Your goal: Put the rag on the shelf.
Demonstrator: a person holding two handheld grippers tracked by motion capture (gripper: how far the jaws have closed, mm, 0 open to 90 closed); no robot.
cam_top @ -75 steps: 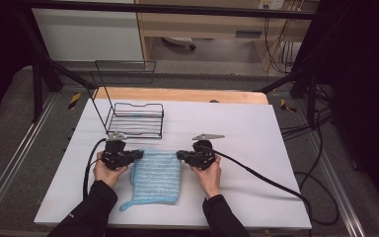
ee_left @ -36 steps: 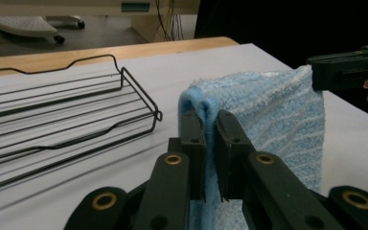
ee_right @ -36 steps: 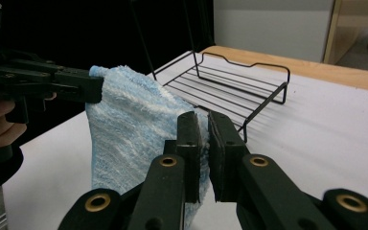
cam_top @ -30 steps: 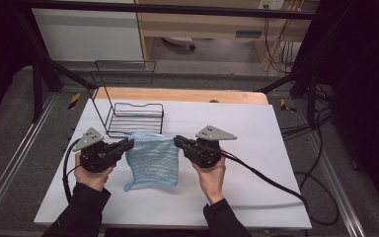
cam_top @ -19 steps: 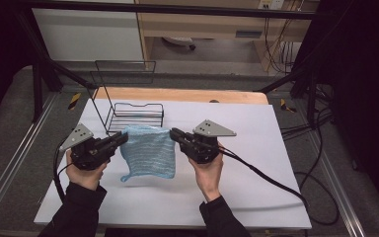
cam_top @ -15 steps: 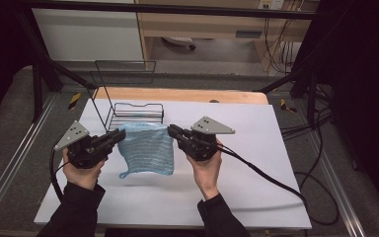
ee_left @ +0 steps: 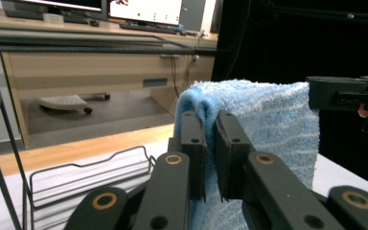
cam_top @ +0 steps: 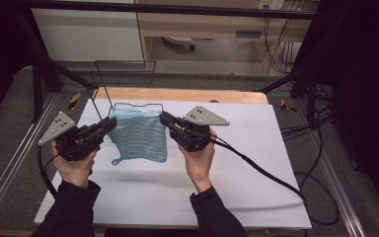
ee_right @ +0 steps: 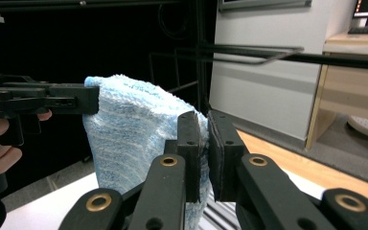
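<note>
Two grippers — left gripper, right gripper — pinch the blue cloth's top corners, hanging clear above the table.

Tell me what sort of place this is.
Probably a lab or office set up for recording: a white table inside a dark metal frame, a desk with monitors behind, cables hanging by the wall.

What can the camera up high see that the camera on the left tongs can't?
The high view takes in the whole white table, both hands and the cable trailing off the right tongs. The left gripper view adds a close look at the left tongs pinching a folded corner, plus a desk with monitors behind. Both show the blue towel and the wire rack.
</note>
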